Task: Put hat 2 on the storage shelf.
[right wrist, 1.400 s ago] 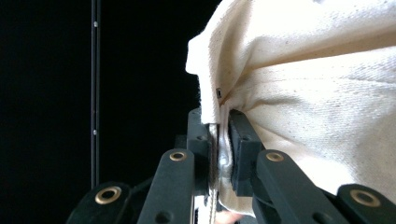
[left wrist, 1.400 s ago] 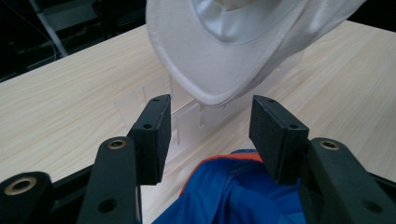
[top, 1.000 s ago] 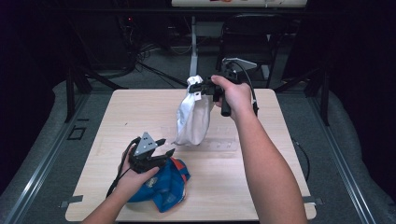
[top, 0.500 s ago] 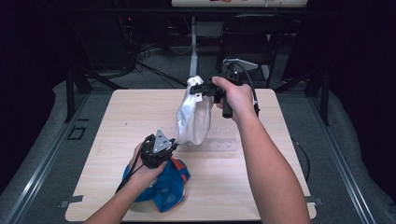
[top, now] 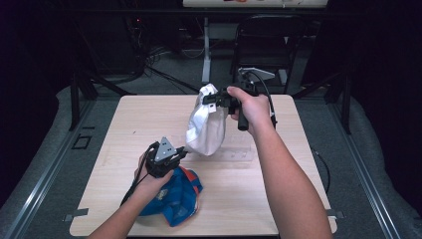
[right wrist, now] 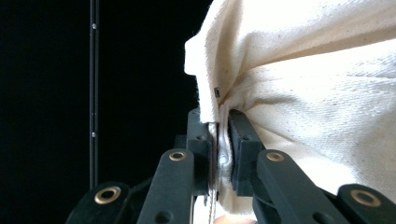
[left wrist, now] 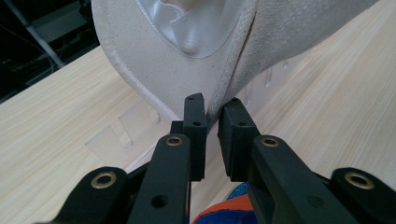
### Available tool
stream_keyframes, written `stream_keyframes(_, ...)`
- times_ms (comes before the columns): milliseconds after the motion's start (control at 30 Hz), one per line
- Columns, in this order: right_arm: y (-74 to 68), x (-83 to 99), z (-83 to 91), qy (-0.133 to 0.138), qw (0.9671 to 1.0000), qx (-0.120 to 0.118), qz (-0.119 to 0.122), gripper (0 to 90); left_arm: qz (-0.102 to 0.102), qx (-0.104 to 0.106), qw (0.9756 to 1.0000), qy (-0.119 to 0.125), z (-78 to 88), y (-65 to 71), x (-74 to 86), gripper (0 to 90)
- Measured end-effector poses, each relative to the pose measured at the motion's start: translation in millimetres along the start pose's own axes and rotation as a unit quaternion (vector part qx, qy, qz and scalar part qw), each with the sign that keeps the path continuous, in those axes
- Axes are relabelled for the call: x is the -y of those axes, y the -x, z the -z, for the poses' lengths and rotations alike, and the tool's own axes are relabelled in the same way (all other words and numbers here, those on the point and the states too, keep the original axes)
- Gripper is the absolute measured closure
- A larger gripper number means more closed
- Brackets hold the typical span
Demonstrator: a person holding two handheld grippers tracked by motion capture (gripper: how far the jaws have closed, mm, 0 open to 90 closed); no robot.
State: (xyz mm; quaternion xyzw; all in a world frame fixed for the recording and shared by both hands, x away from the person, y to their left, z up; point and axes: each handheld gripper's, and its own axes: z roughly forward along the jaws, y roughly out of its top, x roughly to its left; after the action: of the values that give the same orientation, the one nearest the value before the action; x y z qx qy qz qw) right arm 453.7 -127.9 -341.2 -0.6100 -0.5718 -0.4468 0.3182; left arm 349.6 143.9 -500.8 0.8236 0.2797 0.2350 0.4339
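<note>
A white bag [top: 206, 127] hangs over the table [top: 259, 194], its top pinched tight in the right gripper [top: 211, 98], whose jaws clamp cloth and a clear lining in the right gripper view. The left gripper [top: 178, 155], low beside a blue garment [top: 174, 196], has just been closing; its jaws [left wrist: 212, 126] stand nearly together on the bag's lower edge. Lifting looks done. Opening the bag, and perhaps filling it, seems left.
</note>
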Motion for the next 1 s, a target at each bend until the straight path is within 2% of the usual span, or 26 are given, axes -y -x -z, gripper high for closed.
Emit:
stream_keyframes(100, 0.0, 0.2, -3.1, -0.005, 1.0, -0.003, 0.001, 81.1, 0.008, 0.003, 0.9999, 0.013, -0.1, -0.1, 3.9, 81.9)
stream_keyframes(200, -0.9, 0.6, -4.2, -0.004, 1.0, -0.003, 0.001, 81.2, 0.011, 0.007, 0.9998, 0.015, 0.5, -0.9, 4.7, 81.9)
stream_keyframes(233, -1.5, 0.9, -4.2, -0.006, 1.0, -0.005, 0.003, 81.2, 0.013, 0.014, 0.9997, 0.017, -0.6, -0.7, 5.0, 81.9)
stream_keyframes(300, -2.1, 1.5, -4.1, -0.003, 1.0, -0.004, 0.002, 81.2, 0.007, 0.018, 0.9997, 0.016, -2.2, 2.2, 4.8, 82.0)
stream_keyframes(400, -1.5, 1.7, -2.7, -0.005, 1.0, -0.002, 0.005, 81.2, 0.004, 0.015, 0.9998, 0.015, -3.7, 4.1, 4.5, 82.2)
stream_keyframes(733, -1.1, 3.6, -12.8, -0.014, 0.9999, -0.001, 0.008, 80.4, 0.031, 0.013, 0.9994, 0.012, 0.7, -1.4, 13.3, 83.2)
stream_keyframes(833, 0.7, 4.6, -17.2, -0.013, 0.9999, 0.006, 0.009, 77.5, 0.037, 0.005, 0.9993, 0.006, 0.6, -1.3, 16.7, 84.2)
stream_keyframes(900, 3.3, 4.9, -18.9, -0.011, 0.9998, 0.011, 0.015, 74.7, 0.051, 0.004, 0.9986, 0.011, 1.6, -4.3, 20.3, 85.0)
stream_keyframes(1000, 3.8, 5.3, -19.2, -0.004, 0.9998, 0.007, 0.016, 71.5, 0.048, 0.004, 0.9988, 0.005, 2.4, -4.6, 21.0, 85.3)
